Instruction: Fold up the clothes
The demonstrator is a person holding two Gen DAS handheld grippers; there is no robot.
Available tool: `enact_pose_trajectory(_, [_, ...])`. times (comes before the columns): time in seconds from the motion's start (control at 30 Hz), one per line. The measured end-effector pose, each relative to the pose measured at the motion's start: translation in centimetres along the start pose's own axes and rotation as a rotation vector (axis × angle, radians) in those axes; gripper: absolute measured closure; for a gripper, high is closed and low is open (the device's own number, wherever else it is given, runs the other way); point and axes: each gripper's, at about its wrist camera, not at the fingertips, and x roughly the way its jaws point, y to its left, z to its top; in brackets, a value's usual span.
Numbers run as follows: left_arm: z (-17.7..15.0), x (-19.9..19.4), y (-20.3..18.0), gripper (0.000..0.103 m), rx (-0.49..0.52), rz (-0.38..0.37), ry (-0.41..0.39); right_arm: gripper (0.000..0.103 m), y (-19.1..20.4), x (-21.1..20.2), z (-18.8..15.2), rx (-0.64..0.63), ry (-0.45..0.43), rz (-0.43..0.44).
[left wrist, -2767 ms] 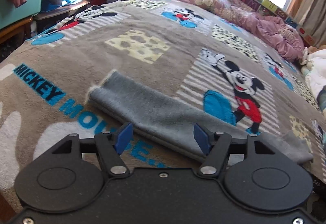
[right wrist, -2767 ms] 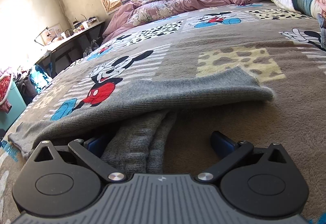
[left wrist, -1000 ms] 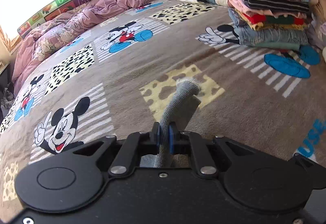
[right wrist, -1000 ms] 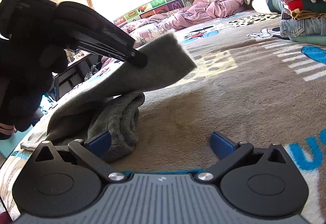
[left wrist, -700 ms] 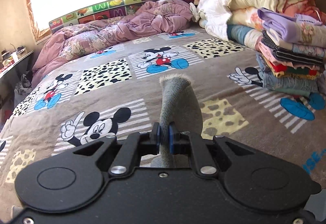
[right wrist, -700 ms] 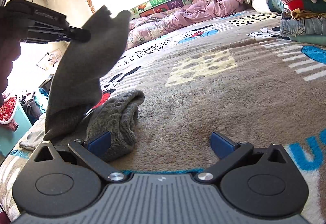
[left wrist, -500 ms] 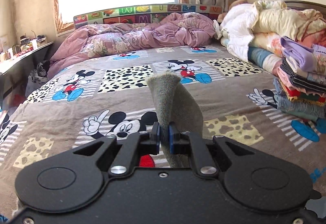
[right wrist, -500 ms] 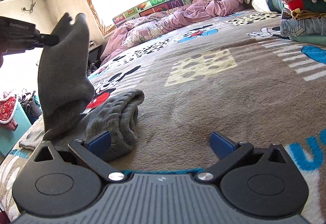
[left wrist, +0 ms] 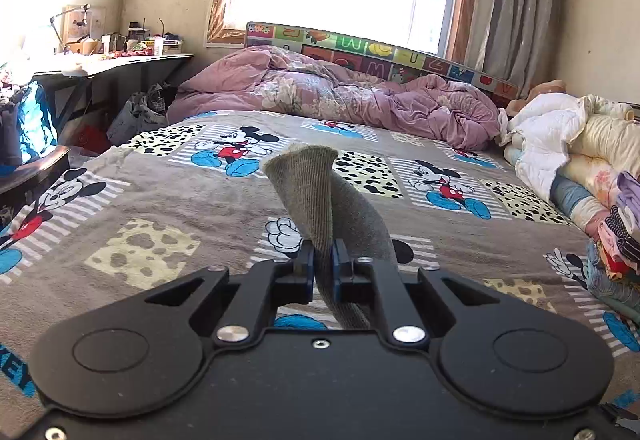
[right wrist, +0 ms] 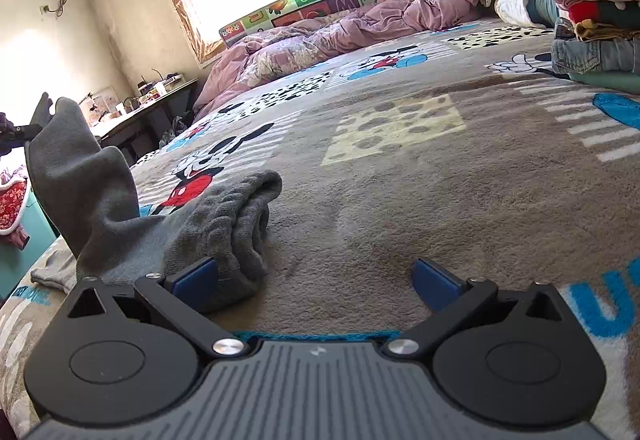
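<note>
A grey knit garment [right wrist: 224,224] lies bunched on the Mickey Mouse blanket [right wrist: 400,168]. My left gripper [left wrist: 322,272] is shut on one end of the garment [left wrist: 316,192] and holds it raised above the bed; that raised end [right wrist: 80,168] stands up at the left of the right wrist view. My right gripper [right wrist: 314,276] is open and empty, low over the blanket, its left finger [right wrist: 196,276] beside the garment's bunched part.
A crumpled purple duvet [left wrist: 340,96] lies at the head of the bed under the window. A stack of folded clothes [right wrist: 592,12] and white bedding [left wrist: 560,136] stand on the right side. A desk [left wrist: 104,64] stands left of the bed.
My left gripper closed on the garment's end, lifted it off the bed and swung it left over the last second. My right gripper stayed open in place.
</note>
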Motion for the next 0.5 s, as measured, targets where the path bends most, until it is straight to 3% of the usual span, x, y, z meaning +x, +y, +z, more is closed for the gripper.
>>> enact_pose_trajectory(0.5, [-3.8, -1.1, 9.6, 0.095, -0.206, 0.037, 0.005, 0.000, 0.4, 0.2, 0.0, -0.017, 0.011, -0.016])
